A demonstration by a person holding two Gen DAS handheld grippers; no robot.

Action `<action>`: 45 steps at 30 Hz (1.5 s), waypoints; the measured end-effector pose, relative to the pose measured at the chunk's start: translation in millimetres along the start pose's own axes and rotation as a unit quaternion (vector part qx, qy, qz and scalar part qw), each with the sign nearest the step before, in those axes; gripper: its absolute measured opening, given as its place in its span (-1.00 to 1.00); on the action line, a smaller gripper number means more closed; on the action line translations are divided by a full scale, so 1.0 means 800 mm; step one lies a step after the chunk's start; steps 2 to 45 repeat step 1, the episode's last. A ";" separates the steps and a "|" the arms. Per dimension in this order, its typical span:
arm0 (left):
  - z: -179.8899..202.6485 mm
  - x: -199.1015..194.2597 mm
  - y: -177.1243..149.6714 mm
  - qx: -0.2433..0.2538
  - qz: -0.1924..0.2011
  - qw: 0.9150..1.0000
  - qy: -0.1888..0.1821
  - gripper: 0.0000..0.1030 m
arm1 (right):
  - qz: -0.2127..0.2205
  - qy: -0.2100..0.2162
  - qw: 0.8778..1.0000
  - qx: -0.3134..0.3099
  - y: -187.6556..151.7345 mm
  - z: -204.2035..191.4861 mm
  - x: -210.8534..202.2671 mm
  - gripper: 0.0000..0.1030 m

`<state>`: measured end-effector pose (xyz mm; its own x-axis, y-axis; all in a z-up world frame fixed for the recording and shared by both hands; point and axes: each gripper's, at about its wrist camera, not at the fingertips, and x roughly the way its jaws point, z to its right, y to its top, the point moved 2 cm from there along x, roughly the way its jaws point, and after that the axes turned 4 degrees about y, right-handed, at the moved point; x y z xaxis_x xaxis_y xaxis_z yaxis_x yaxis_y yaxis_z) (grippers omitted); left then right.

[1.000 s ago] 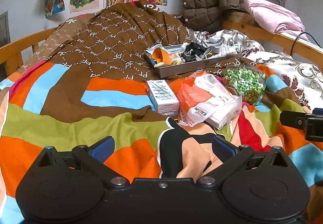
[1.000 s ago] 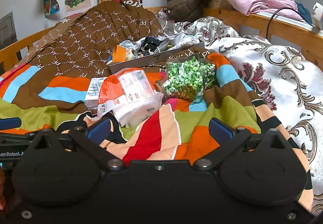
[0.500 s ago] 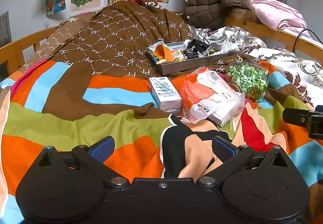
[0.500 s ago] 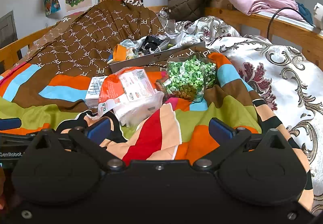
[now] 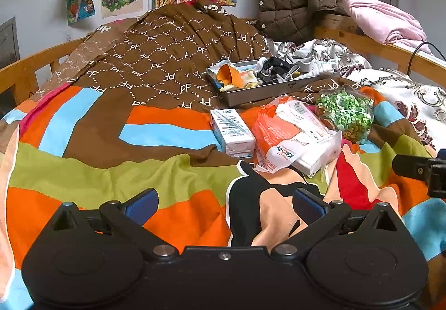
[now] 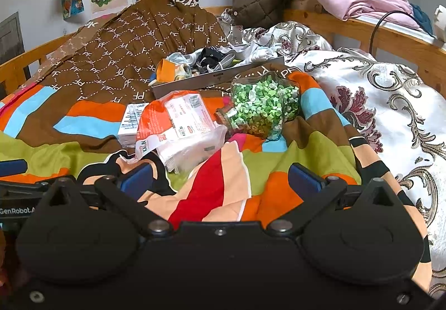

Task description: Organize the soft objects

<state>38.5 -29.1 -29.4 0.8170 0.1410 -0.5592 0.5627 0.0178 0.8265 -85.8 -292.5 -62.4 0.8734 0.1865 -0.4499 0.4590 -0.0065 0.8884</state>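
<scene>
On a bed draped in a striped quilt point(image 5: 83, 176), the left tool point(image 5: 223, 204) and right tool point(image 6: 220, 178) hover with jaws spread and empty, while an orange tissue pack point(image 5: 290, 139) lies just ahead, beside a small carton point(image 5: 231, 131), a jar of green pieces point(image 6: 262, 109) and a grey tray of socks point(image 5: 267, 86).

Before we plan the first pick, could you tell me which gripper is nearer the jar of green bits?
Right. The right gripper faces the jar slightly right of centre; the left gripper sits further left, jar far right.
</scene>
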 end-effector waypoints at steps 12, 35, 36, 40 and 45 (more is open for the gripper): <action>-0.001 -0.001 0.002 -0.002 -0.003 1.000 -0.003 0.98 | -0.003 0.002 1.000 0.000 0.001 0.001 0.000 0.99; -0.001 -0.001 0.002 -0.002 -0.003 1.000 -0.003 0.98 | -0.003 0.002 1.000 0.000 0.001 0.001 0.000 0.99; -0.001 -0.001 0.002 -0.002 -0.003 1.000 -0.003 0.98 | -0.003 0.002 1.000 0.000 0.001 0.001 0.000 0.99; -0.001 -0.001 0.002 -0.002 -0.003 1.000 -0.003 0.98 | -0.003 0.002 1.000 0.000 0.001 0.001 0.000 0.99; -0.001 -0.001 0.002 -0.002 -0.003 1.000 -0.003 0.98 | -0.003 0.002 1.000 0.000 0.001 0.001 0.000 0.99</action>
